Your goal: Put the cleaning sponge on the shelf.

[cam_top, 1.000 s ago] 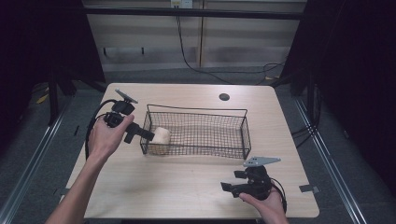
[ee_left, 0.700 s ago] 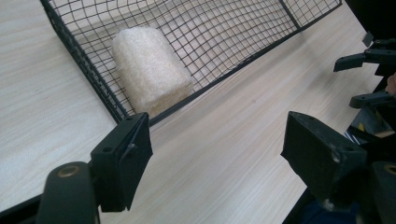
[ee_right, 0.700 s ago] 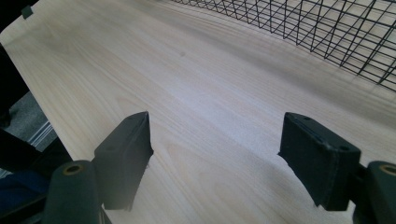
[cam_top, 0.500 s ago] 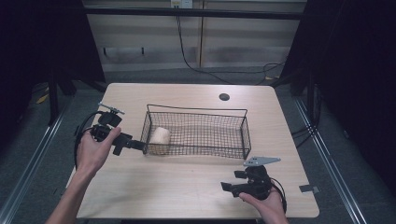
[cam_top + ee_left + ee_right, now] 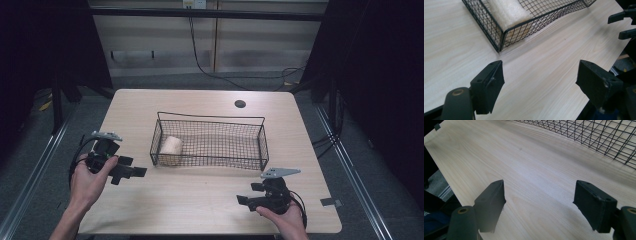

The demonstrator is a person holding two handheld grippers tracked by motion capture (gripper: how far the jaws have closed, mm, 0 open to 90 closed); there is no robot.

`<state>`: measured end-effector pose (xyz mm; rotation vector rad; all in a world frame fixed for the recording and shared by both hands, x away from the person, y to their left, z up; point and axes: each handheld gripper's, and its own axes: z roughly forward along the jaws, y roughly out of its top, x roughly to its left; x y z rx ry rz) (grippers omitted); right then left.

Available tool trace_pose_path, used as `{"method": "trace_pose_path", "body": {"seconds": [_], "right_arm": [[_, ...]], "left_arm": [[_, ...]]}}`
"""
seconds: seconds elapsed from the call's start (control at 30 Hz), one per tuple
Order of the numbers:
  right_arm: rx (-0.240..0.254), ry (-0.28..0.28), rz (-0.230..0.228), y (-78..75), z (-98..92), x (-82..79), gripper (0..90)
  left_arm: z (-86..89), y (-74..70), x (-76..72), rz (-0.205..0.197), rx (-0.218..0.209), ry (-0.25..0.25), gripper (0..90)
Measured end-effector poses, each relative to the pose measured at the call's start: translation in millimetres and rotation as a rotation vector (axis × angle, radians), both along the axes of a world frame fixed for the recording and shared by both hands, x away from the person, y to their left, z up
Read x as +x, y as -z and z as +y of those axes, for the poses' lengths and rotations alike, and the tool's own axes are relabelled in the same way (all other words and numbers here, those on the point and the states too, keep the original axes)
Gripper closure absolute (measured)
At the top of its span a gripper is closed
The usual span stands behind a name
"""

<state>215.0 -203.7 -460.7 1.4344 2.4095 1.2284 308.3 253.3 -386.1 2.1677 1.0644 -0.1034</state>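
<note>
A black wire basket (image 5: 260, 141) stands in the middle of the table. A cream-coloured roll (image 5: 171, 147) lies inside it at its left end, also visible through the mesh as the roll (image 5: 507, 11) in the left gripper view. My left gripper (image 5: 131, 173) is open, held low over the table's left side, a short way from the basket's left end, with nothing between its jaws. My right gripper (image 5: 243, 201) is open near the table's front right edge, in front of the basket (image 5: 599, 137), holding nothing.
The light wooden table (image 5: 200, 200) has a round cable hole (image 5: 240, 104) at the back right. A small grey tab (image 5: 329, 202) lies at the right front edge. Dark floor and metal rails surround the table.
My left gripper has pulled away from the basket's left end, moving left and toward the table's front. The roll stays in the basket. The right gripper has not moved.
</note>
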Motion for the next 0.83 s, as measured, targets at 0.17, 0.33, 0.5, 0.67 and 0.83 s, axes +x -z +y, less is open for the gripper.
{"method": "trace_pose_path", "body": {"seconds": [0.17, 0.33, 0.5, 0.67, 0.83], "right_arm": [[0.000, -0.001, -0.001, 0.4, 0.3, 0.6, 24.4], [0.010, 0.003, -0.007, 1.2, 0.7, 0.5, 23.8], [0.012, 0.019, -0.014, 1.9, 0.5, 0.6, 23.8], [0.003, 0.030, -0.022, 2.5, 0.0, 0.4, 23.8], [0.006, 0.045, -0.020, 4.9, 1.3, 2.8, 23.8]], "left_arm": [[11.4, 8.0, -5.9, -0.002, 0.001, -0.037, 21.0], [18.3, 20.6, -18.6, -0.009, 0.004, -0.057, 21.0], [22.1, 29.9, -31.6, 0.000, 0.004, -0.056, 19.6], [31.0, 46.1, -49.9, -0.008, -0.024, -0.087, 19.4], [41.5, 62.3, -62.8, -0.003, -0.067, -0.110, 18.6]]}}
